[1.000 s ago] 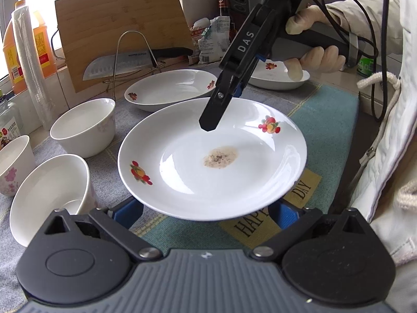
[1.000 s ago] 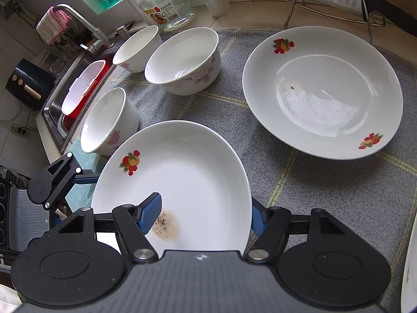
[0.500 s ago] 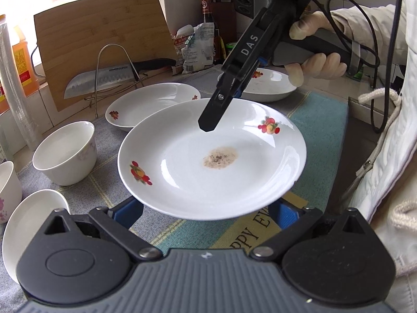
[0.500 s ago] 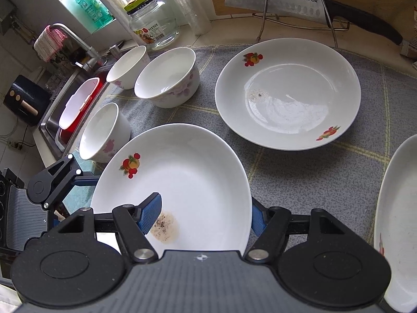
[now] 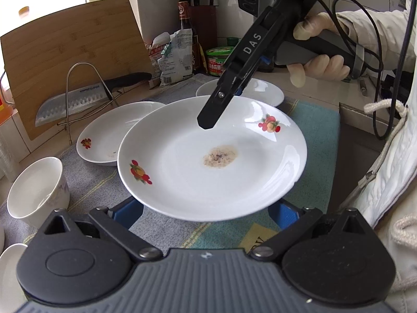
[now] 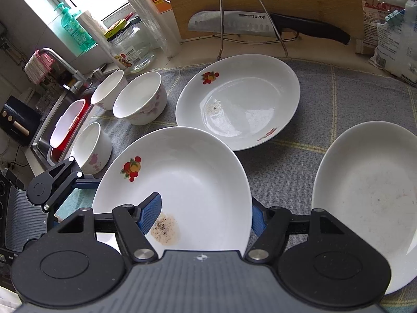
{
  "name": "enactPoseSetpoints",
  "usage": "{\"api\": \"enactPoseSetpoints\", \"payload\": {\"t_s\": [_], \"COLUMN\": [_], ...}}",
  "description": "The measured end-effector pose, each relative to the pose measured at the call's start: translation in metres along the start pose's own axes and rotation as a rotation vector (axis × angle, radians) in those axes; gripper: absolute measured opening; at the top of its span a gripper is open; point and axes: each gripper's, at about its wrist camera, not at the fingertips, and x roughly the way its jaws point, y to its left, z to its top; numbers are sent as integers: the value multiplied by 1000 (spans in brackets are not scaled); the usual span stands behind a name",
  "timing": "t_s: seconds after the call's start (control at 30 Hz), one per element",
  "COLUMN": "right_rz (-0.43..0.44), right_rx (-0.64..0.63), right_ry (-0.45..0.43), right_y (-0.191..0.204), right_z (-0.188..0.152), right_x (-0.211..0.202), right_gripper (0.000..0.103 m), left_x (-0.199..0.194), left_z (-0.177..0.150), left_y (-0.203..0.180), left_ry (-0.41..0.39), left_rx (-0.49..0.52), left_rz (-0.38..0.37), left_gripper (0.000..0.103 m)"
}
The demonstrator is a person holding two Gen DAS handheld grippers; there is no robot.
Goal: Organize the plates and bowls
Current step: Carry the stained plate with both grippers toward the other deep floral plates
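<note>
Both grippers have carried the stained plate (image 5: 212, 159) rightward above the mat (image 5: 312, 120); right gripper (image 6: 203, 211) pinches its rim, left gripper (image 5: 206, 208) seemingly supports the near edge, grip unclear; glazed ceramic, stiff, slippery, breakable, best held at the rim; knife (image 6: 250, 23) reads SUPOR.

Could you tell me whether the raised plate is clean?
No, the raised plate has a brownish speckled food stain near its centre.
</note>
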Motion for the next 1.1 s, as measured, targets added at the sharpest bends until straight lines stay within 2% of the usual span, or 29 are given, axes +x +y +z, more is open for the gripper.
{"api": "enactPoseSetpoints", "payload": {"t_s": [0.63,1.1], "right_rz": [-64,-83], "right_rx": [98,161], "right_ry": [-80,-106], "right_y": [-83,-139], "right_z": [-13,-18], "right_x": [-49,-67], "right_gripper": [75,75], "left_x": [69,119], "left_z": [65,96], "left_y": [-24,-39], "left_ry": [2,21], "left_rx": [61,90], "left_rz": [-61,-98], "left_gripper": [101,101]}}
